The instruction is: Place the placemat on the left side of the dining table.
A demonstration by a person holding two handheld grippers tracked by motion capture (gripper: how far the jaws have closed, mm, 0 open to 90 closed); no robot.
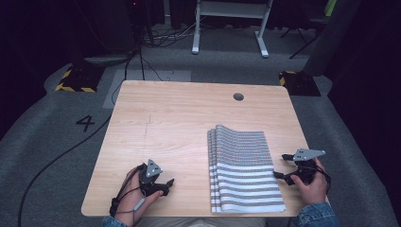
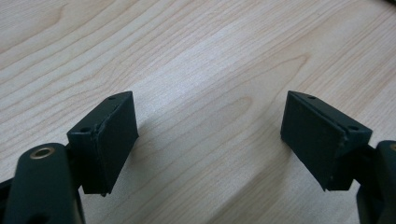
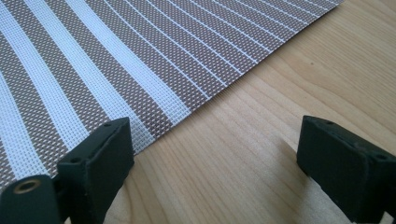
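placemats (image 1: 243, 168), a stack of striped woven ones, lie on the near right part of the wooden table (image 1: 179, 113), their long side running away from you and the far end lifting in a slight curl. several edges show stepped along the stack's left side, so you're dealing with layers, not one sheet.

your right gripper (image 1: 287, 166) sits just beside the stack's right edge, jaws apart and holding nothing; in the right gripper view the left jaw already hangs over the mat's edge (image 3: 154, 135) while the other jaw is over bare wood. your left gripper (image 1: 166, 185) rests on the table well apart from the stack, to its left, jaws wide open over bare wood with nothing between them.

the step in hand looks like taking hold of the right edge. to do it well, decide first whether you want the top mat or the whole pile. for a single mat, come in low and nearly level with the table, slide one jaw just under the top layer and keep the other above it, then close. the weave looks stiff and slick, so bite well in from the border rather than at the very rim, or it may slip out.

bring the left gripper over to steady the opposite side, since a one-sided pull will likely drag or fan the stack.
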